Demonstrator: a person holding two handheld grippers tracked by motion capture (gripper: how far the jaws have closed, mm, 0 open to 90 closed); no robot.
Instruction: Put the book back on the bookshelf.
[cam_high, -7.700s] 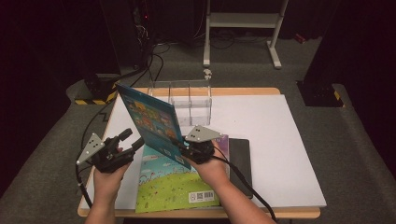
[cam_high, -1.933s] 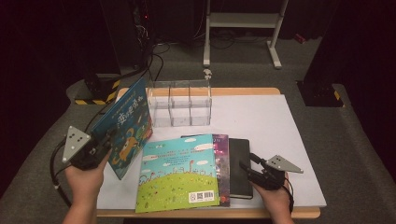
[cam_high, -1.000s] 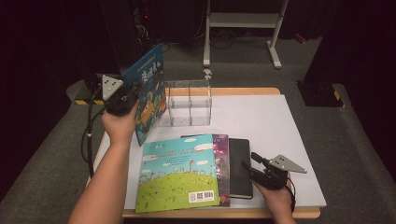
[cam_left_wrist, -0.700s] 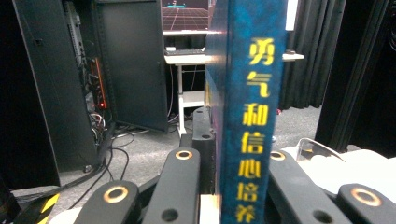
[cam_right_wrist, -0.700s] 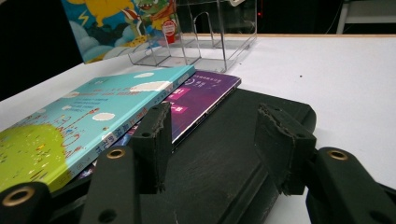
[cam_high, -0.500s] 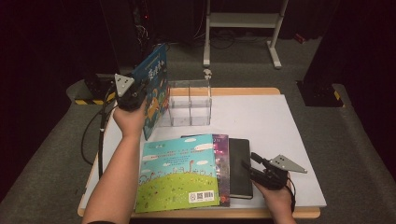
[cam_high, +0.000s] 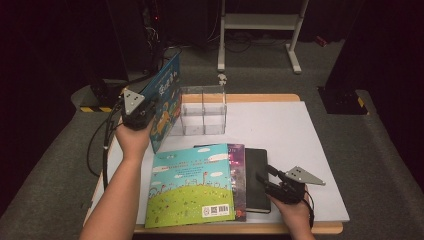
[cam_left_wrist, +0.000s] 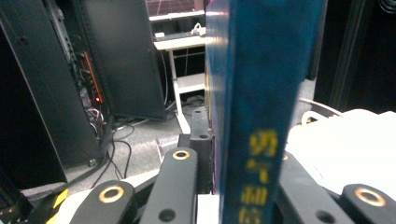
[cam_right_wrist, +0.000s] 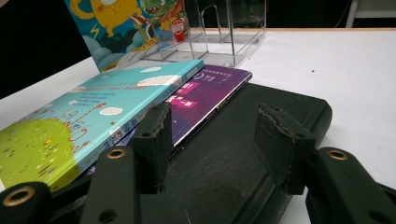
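White surface (cam_high: 300, 130) in a dark room: left tool (cam_high: 136, 111) clamps an upright blue picture book (cam_high: 165, 100) beside a clear acrylic organizer (cam_high: 202, 110); right tool (cam_high: 272, 182), jaws half apart and empty, rests over a black notebook (cam_high: 256, 175).

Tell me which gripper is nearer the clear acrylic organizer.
Left. The left gripper holds the blue book beside the organizer; the right gripper rests at the black notebook, well short of it.

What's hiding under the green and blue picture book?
Under the green picture book lies a purple book, its right strip showing, beside a black book. How far the purple one reaches underneath is covered.
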